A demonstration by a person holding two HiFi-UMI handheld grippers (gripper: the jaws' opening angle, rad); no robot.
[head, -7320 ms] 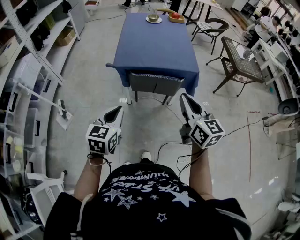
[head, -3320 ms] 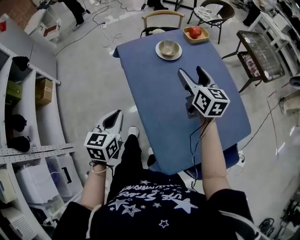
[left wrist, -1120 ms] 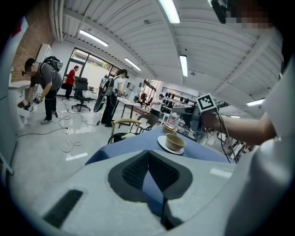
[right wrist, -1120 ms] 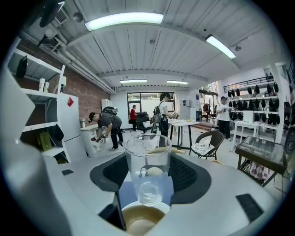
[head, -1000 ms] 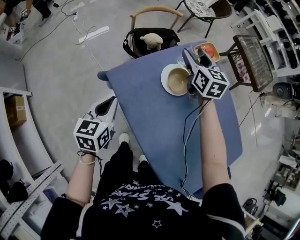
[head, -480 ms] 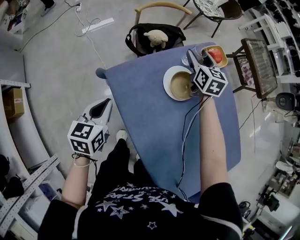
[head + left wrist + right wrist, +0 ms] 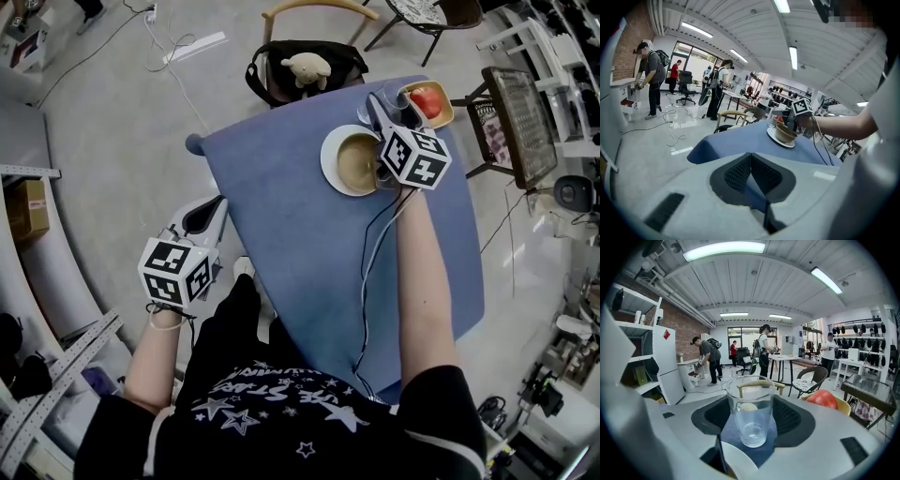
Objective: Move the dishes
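- At right hand-held gripper (image 7: pixel 752 427): jaws apart, flanking upright clear glass (image 7: pixel 751 406) on blue tabletop (image 7: pixel 300 244).
- At 7 o'clock of glass: bowl (image 7: pixel 356 162) on white plate (image 7: pixel 329 157); at 3 o'clock: fruit dish (image 7: pixel 444 116).
- Off tabletop, 8 o'clock: left hand-held gripper (image 7: pixel 751 174), closed, empty.

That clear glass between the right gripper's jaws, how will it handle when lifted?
The glass looks empty, so it is probably light. Its smooth clear wall may slip. Tall and narrow, it could tip if nudged.
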